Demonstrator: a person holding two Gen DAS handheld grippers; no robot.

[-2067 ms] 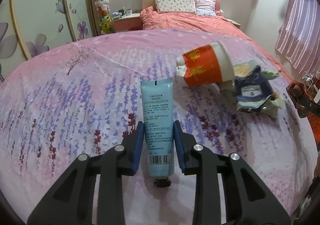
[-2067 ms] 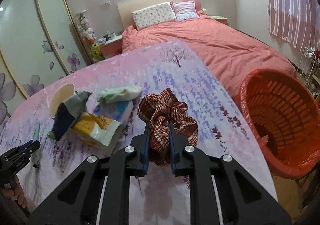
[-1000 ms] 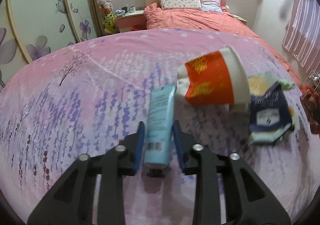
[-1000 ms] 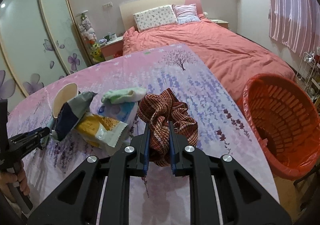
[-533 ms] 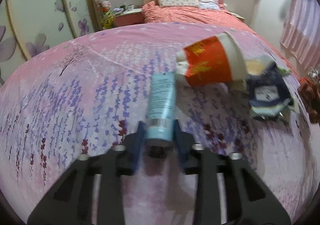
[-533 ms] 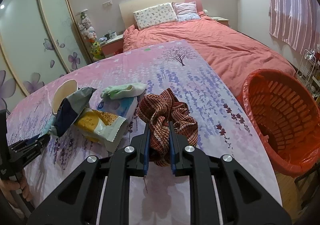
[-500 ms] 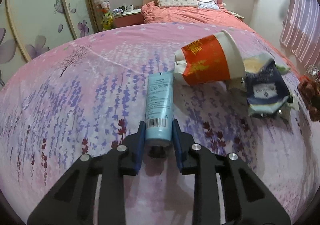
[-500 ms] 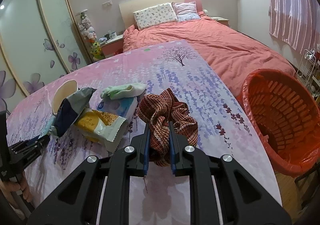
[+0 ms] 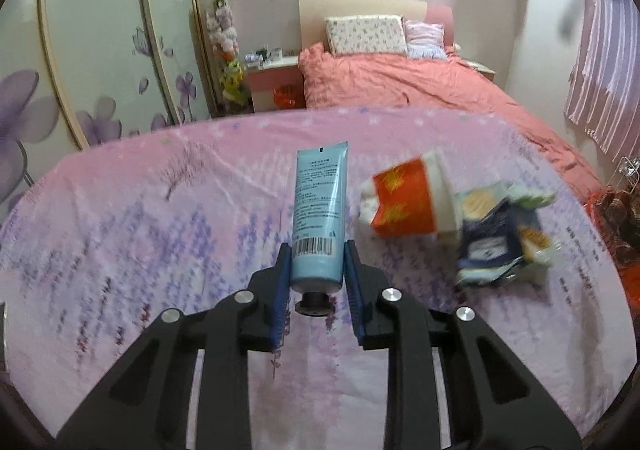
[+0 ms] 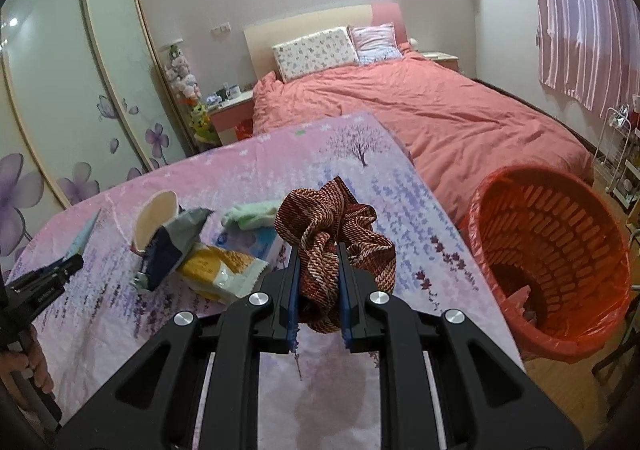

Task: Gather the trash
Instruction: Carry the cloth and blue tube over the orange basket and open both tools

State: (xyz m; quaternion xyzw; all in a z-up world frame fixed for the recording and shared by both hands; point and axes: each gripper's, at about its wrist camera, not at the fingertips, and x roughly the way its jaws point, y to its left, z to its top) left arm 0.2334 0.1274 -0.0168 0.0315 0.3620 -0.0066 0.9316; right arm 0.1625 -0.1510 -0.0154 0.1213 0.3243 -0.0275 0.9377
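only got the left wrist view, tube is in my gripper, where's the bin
Observer: The red basket stands on the floor off the table's right edge, beside the bed.
Operator: is the other gripper free
Observer: No, the right gripper is shut on a reddish-brown woven cloth.
Operator: anything behind the cup i can't see
Observer: A green cloth lies beyond a blue-and-white packet, behind the yellow wrapper.

The print on the blue tube [image 9: 319, 210] is too small to be read; the paper cup [image 9: 408, 202] and wrappers [image 9: 496, 246] are smeared by blur in the left wrist view; the orange basket [image 10: 560, 250] is cut off below; its contents cannot be made out; the hand [image 10: 24, 370] is cropped at the left edge.
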